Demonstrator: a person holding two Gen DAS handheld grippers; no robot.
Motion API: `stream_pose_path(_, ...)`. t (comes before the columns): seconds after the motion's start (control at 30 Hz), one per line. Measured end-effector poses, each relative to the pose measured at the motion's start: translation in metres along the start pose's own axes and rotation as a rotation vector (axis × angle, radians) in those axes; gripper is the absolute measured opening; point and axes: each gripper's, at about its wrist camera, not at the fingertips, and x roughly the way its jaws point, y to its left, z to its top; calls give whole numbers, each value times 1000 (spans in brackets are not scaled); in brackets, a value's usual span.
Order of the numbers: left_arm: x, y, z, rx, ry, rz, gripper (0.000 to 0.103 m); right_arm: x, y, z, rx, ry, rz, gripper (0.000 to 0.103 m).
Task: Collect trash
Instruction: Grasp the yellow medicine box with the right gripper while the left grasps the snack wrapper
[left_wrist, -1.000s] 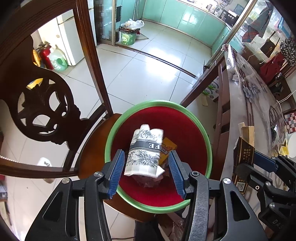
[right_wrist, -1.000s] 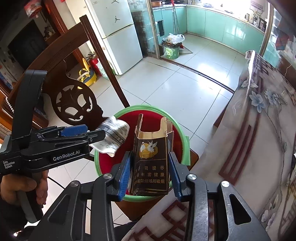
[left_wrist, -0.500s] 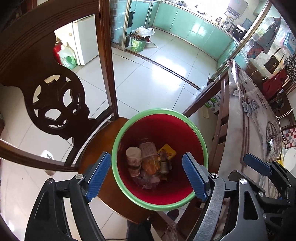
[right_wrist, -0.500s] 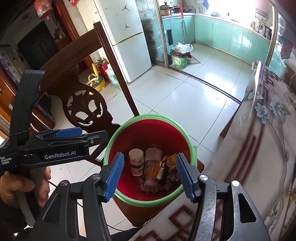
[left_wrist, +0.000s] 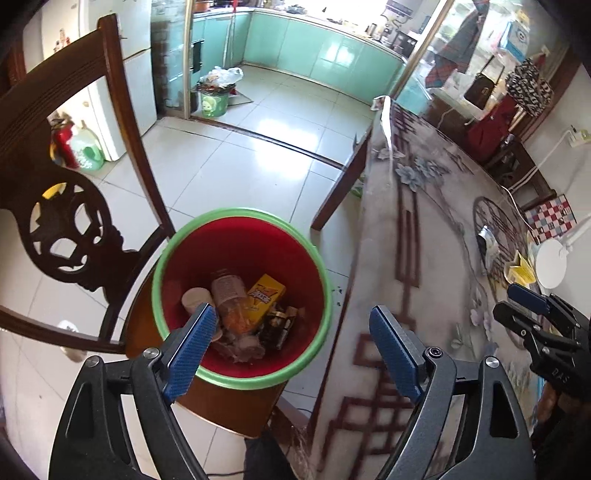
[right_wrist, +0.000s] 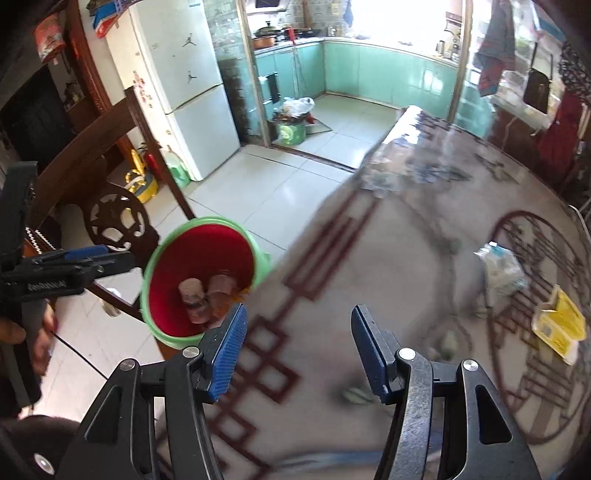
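Dropping both loads done: paper cup (left_wrist: 194, 300) and dark carton (left_wrist: 277, 325) now sit in the red bin (left_wrist: 295, 236), left gripper (left_wrist: 291, 345) opening empty, right gripper (right_wrist: 297, 349) released, swinging toward leftover worktop (right_wrist: 406, 258) trash like the yellow box (right_wrist: 559, 325).

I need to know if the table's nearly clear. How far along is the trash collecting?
Done: a cup, a bottle and small boxes already lie in the red bin. In hand: nothing; the left tool is opening with nothing between its pads, and the right tool is open and empty over the table. Left: a yellow box and a crumpled clear wrapper.
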Motion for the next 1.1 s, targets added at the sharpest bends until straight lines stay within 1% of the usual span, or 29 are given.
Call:
stream_pose_path(0.1, -1, -27, -4, 51, -2, -27, 86, -21, -62, -21, 12, 31, -111, 58)
stream_pose_path(0.17, -1, -44, -7, 73, -1, -41, 86, -33, -105, -33, 9, 53, -170, 58)
stream_pose_path(0.23, 1, -62, -11, 88, 2, -50, 86, -42, -149, -43, -23, 84, -223, 58)
stream_pose_path(0.3, 3, -80, -17, 99, 9, -50, 86, -45, -196, -48, -75, 137, -276, 58)
stream_pose_path(0.43, 6, -118, -29, 103, 21, -37, 86, -44, -273, -45, -141, 210, -313, 58)
stream_pose_path(0.5, 8, -138, -35, 107, 28, -26, 86, -40, -306, -40, -188, 234, -305, 58)
stream_pose_path(0.6, 13, -169, -43, 92, 44, -14, 86, -26, -338, -33, -296, 273, -279, 58)
stream_pose_path(0.63, 15, -180, -45, 86, 50, -13, 86, -18, -344, -30, -326, 287, -267, 61)
stream_pose_path(0.7, 19, -198, -49, 79, 65, -15, 86, 0, -356, -25, -381, 335, -209, 64)
stream_pose_path(0.8, 23, -222, -49, 78, 68, -2, 86, 27, -362, -21, -457, 399, -144, 64)
stream_pose_path(0.87, 25, -236, -46, 80, 63, 10, 86, 42, -363, -21, -480, 427, -116, 64)
stream_pose_path(0.97, 33, -255, -35, 92, 55, 33, 86, 65, -367, -25, -475, 473, -84, 64)
stream_pose_path(1.0, 36, -261, -30, 96, 50, 37, 86, 68, -368, -27, -456, 473, -59, 64)
stream_pose_path(1.03, 40, -268, -24, 101, 44, 42, 86, 66, -369, -28, -423, 450, -29, 62)
stream_pose_path(1.07, 45, -275, -17, 106, 36, 45, 86, 62, -371, -28, -391, 421, -18, 56)
stream_pose_path(1.1, 50, -281, -11, 111, 27, 45, 86, 57, -373, -28, -347, 393, 0, 45)
